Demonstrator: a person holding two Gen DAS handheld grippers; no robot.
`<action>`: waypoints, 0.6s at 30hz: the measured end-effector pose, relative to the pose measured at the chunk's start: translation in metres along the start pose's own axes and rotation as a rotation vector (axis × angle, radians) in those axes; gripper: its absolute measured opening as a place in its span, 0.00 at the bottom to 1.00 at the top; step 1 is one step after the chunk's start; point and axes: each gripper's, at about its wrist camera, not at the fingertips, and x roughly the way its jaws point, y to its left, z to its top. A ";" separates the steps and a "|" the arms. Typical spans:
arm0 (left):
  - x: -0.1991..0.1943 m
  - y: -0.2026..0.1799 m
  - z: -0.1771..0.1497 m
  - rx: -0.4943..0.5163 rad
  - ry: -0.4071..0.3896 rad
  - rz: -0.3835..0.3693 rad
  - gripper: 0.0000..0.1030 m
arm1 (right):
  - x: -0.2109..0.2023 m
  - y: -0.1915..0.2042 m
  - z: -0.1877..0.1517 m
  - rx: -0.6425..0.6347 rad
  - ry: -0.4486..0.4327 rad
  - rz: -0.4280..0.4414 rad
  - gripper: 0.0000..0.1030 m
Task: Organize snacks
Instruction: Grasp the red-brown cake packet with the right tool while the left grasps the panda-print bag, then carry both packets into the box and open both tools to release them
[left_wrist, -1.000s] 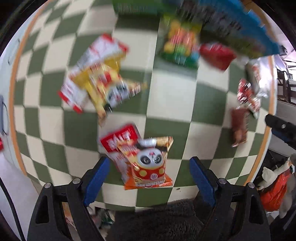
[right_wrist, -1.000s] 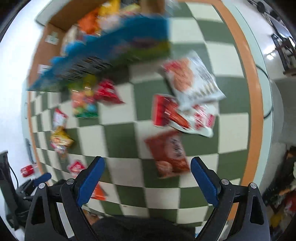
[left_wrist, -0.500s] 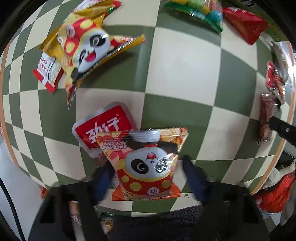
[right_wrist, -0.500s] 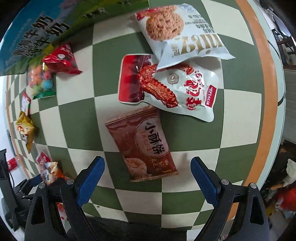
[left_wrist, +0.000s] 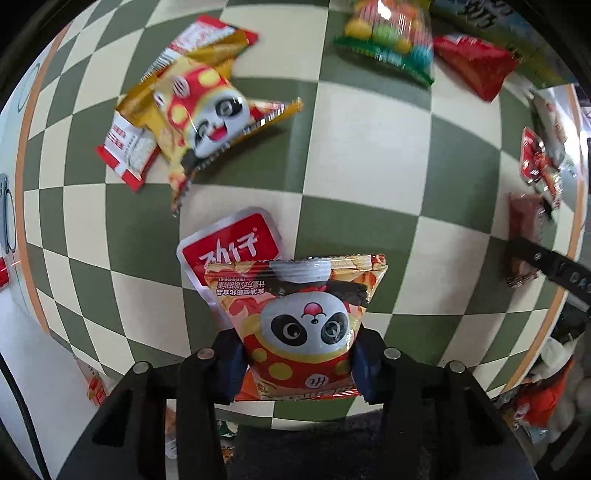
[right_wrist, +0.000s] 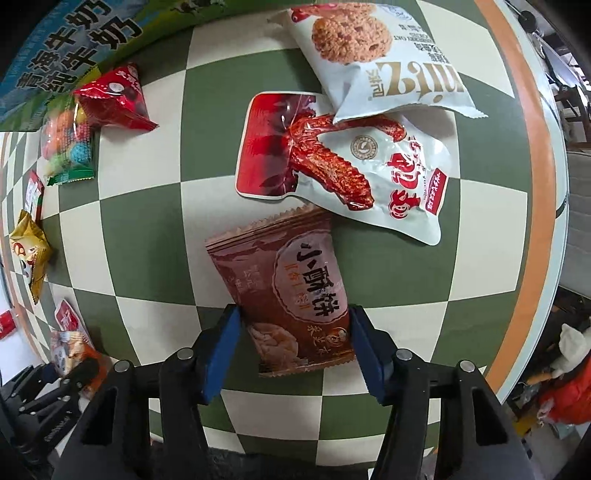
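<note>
My left gripper (left_wrist: 297, 363) is shut on an orange panda snack bag (left_wrist: 295, 317), pinching its lower sides over the checkered table. A red pouch (left_wrist: 231, 245) lies just behind and partly under the bag. My right gripper (right_wrist: 295, 345) is shut on a brown pastry packet (right_wrist: 291, 291), its blue pads pressing both edges. A chicken-wing pouch (right_wrist: 347, 166) lies just beyond it, and a white oat-cookie bag (right_wrist: 376, 55) overlaps that pouch.
A yellow panda bag (left_wrist: 199, 114) on a red-white packet (left_wrist: 127, 151), a candy bag (left_wrist: 391, 40) and a red packet (left_wrist: 476, 62) lie farther on the table (left_wrist: 351, 155). A blue-green milk carton box (right_wrist: 74, 48) stands at the back. The table's orange rim (right_wrist: 535, 147) runs along the right.
Both grippers dropped toward the table and closed: the left on the orange panda bag, the right on the brown pastry packet.
</note>
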 end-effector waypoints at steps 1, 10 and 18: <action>-0.004 -0.001 0.000 0.002 -0.007 -0.005 0.42 | -0.002 0.001 -0.002 0.006 -0.001 0.008 0.59; -0.042 -0.011 0.011 0.033 -0.085 -0.044 0.42 | -0.022 -0.023 -0.020 0.146 0.004 0.236 0.58; -0.121 -0.030 0.030 0.097 -0.215 -0.129 0.42 | -0.100 -0.011 -0.014 0.125 -0.089 0.373 0.58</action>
